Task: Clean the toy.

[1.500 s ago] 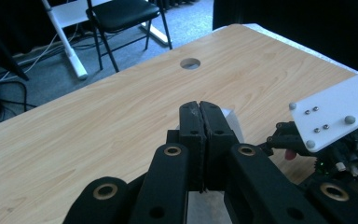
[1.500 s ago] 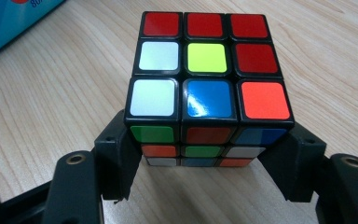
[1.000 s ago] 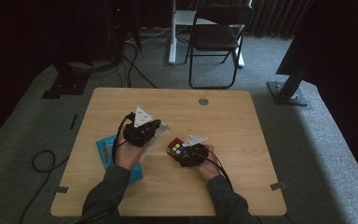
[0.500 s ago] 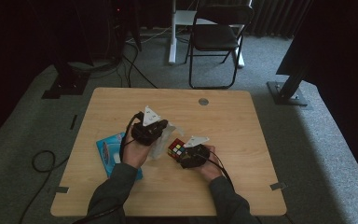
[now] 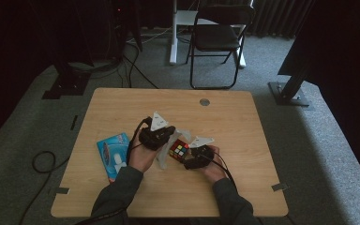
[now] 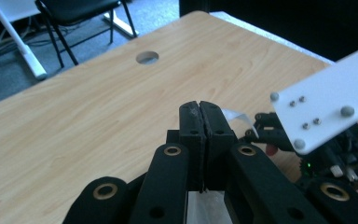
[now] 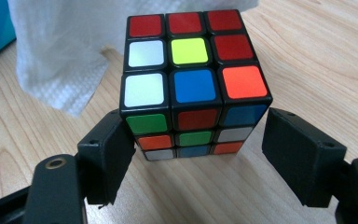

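**Cube released, tissue pinched**

The puzzle cube (image 7: 193, 81) sits on the worktop (image 5: 243, 122), rigid and light, best gripped across flat opposite faces. The right gripper (image 7: 205, 158) has just been opening, jaws spread around it. The left gripper (image 6: 200, 126), pressed together, pinches soft, flimsy tissue (image 7: 60, 51).

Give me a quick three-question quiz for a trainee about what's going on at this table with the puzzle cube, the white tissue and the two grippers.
1. True or false: the left gripper is shut on the white tissue.
2. Which colour is the centre sticker on the top face of the puzzle cube? A) yellow B) green C) white
3. How do the jaws of the right gripper stand to the cube?

Key
1. True: a strip of tissue hangs from the closed jaws.
2. A.
3. They stand either side of it and have just been opening; the one on the right of the right gripper view is clear of the cube, so it sits unheld on the table.
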The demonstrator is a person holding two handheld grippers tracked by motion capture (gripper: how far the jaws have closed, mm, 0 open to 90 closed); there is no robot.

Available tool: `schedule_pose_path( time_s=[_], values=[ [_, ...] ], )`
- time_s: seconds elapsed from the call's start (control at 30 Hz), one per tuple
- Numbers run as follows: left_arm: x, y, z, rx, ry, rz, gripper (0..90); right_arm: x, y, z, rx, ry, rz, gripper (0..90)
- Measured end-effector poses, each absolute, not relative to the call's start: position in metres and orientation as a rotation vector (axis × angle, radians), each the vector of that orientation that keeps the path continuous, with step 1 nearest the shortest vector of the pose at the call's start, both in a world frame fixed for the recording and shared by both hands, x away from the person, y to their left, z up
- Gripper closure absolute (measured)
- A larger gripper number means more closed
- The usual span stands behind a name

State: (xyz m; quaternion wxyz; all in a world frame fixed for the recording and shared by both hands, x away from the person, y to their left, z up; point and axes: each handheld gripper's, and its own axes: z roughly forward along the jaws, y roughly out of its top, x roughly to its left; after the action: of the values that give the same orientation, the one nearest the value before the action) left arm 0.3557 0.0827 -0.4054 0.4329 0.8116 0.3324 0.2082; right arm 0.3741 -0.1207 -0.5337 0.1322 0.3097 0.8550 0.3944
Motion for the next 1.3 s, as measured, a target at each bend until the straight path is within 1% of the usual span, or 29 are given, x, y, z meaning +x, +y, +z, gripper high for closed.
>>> schedule_pose_path(
  time_s=[0.7,0.97,1.23,1.3],
  values=[
    [0.361,0.058,-0.474,2.204,0.879,0.350,88.7,0.375,-0.128,-0.533,0.917,2.462,1.156,25.9],
    [0.363,0.057,-0.481,2.219,0.883,0.329,88.6,0.374,-0.133,-0.528,0.914,2.457,1.176,25.4],
    [0.364,0.056,-0.481,2.233,0.870,0.333,88.6,0.370,-0.141,-0.514,0.884,2.413,1.234,27.5],
    [0.364,0.057,-0.481,2.231,0.870,0.333,88.6,0.370,-0.142,-0.511,0.876,2.403,1.252,29.4]
  ],
)
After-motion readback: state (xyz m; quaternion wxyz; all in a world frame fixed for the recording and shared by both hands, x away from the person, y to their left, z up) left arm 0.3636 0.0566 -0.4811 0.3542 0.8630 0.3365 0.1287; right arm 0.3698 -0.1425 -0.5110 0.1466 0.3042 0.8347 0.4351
